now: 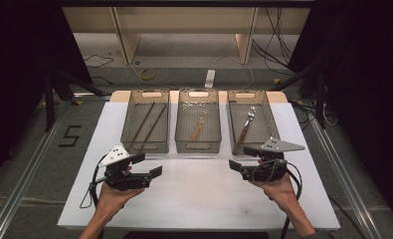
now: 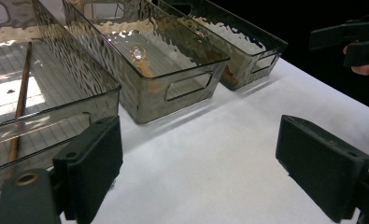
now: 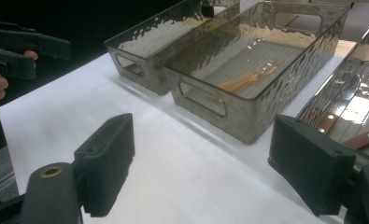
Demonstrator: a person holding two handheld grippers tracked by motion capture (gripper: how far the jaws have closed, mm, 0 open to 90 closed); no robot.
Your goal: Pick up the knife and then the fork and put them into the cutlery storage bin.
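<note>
Three smoky clear bins stand in a row on the white tabletop (image 1: 199,194). Two brown chopsticks (image 1: 149,122) lie in the left bin (image 1: 145,147). The middle bin (image 1: 198,148) has a wooden spoon (image 1: 197,130) in it. Wooden-handled cutlery (image 1: 247,124) lies in the right bin (image 1: 271,124). In front of the left bin my left gripper (image 1: 150,164) is open, with bare table between its jaws (image 2: 198,172). My right gripper (image 1: 240,157) is open in front of the right bin, and nothing is between its jaws (image 3: 201,168).
The bins' front walls stand just beyond both grippers. The wide white surface between the hands and the near table edge has nothing on it. Dark floor, cables and metal rails surround the table, and a wooden shelf stands at the back.
</note>
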